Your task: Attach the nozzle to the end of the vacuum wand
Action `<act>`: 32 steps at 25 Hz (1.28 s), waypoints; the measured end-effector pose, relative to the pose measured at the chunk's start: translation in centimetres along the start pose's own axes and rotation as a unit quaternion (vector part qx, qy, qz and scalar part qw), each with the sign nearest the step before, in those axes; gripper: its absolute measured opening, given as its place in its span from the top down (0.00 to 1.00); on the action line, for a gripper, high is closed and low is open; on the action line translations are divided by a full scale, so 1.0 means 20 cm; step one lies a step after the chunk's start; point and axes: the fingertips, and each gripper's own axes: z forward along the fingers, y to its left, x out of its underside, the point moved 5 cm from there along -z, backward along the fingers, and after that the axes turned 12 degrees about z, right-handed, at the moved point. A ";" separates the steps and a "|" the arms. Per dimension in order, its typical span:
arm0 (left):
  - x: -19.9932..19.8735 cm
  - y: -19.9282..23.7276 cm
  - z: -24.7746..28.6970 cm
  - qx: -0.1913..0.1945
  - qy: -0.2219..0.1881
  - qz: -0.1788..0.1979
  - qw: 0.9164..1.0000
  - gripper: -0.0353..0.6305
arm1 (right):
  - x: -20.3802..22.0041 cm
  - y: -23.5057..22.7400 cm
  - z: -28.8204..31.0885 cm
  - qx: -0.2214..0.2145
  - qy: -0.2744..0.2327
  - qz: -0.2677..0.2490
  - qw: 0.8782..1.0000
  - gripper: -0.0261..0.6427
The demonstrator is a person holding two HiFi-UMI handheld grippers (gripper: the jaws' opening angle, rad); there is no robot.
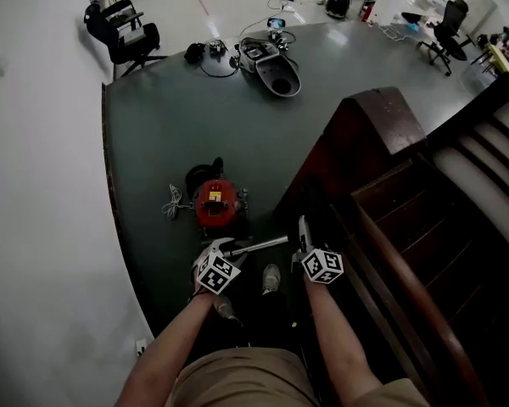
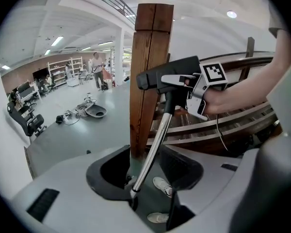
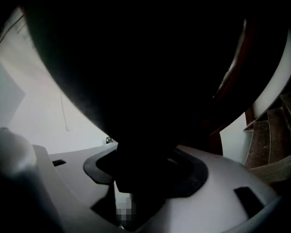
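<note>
In the left gripper view a chrome vacuum wand point(image 2: 155, 140) rises from my left gripper point(image 2: 135, 198), whose jaws are shut on its lower end. A black nozzle point(image 2: 167, 74) sits at the wand's top end; whether it is fully seated I cannot tell. My right gripper point(image 2: 196, 93) holds that nozzle from the right. In the right gripper view the nozzle point(image 3: 136, 72) is a dark mass filling the frame between the jaws of the right gripper point(image 3: 136, 191). From the head view the wand point(image 1: 263, 245) spans between the left gripper point(image 1: 229, 254) and the right gripper point(image 1: 304, 237).
A red vacuum canister point(image 1: 216, 203) stands on the grey floor just ahead of my shoes point(image 1: 271, 278). A wooden newel post point(image 2: 148, 76) and the dark staircase point(image 1: 424, 227) are close on the right. A white wall point(image 1: 42, 227) runs on the left. Cables, a grey shell point(image 1: 276, 70) and office chairs point(image 1: 123, 32) lie farther off.
</note>
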 end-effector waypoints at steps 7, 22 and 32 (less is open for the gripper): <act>-0.09 0.02 0.03 -0.010 0.018 -0.013 1.000 0.68 | -0.03 -0.10 0.03 -0.011 0.010 0.030 0.999 0.58; -0.18 0.00 0.11 0.000 0.063 -0.024 0.998 0.68 | -0.04 -0.14 -0.04 -0.005 -0.018 0.116 0.993 0.50; -0.25 0.00 0.10 -0.005 0.051 -0.046 0.998 0.68 | 0.02 -0.15 -0.15 0.003 -0.002 0.108 0.994 0.50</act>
